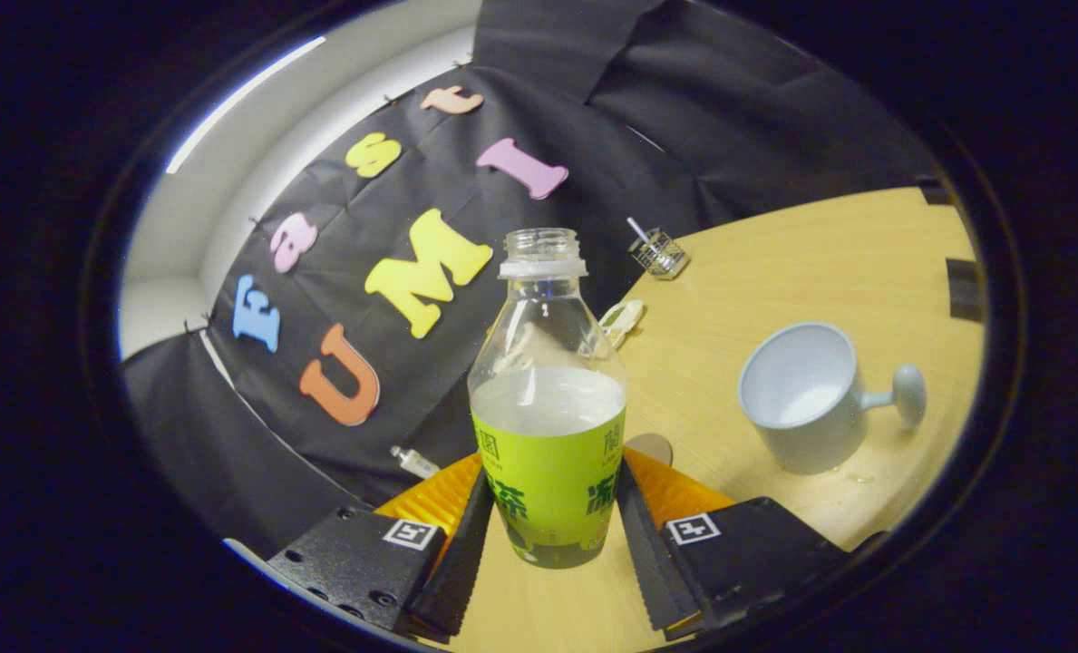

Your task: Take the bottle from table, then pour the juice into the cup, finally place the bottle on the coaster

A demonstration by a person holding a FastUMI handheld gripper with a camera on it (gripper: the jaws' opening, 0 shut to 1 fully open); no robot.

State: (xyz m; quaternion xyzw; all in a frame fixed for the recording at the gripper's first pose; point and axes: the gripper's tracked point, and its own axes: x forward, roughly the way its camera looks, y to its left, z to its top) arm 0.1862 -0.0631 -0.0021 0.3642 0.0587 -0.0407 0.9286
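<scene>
Between our jaws, clamped on both sides, we hold the uncapped bottle [548, 399] upright; the cup [801, 399] stands on the worktop [774, 263] beyond, to its right

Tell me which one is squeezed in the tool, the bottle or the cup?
The bottle: both fingers of the tool press its green label. The pale cup stands apart on the table, untouched.
</scene>
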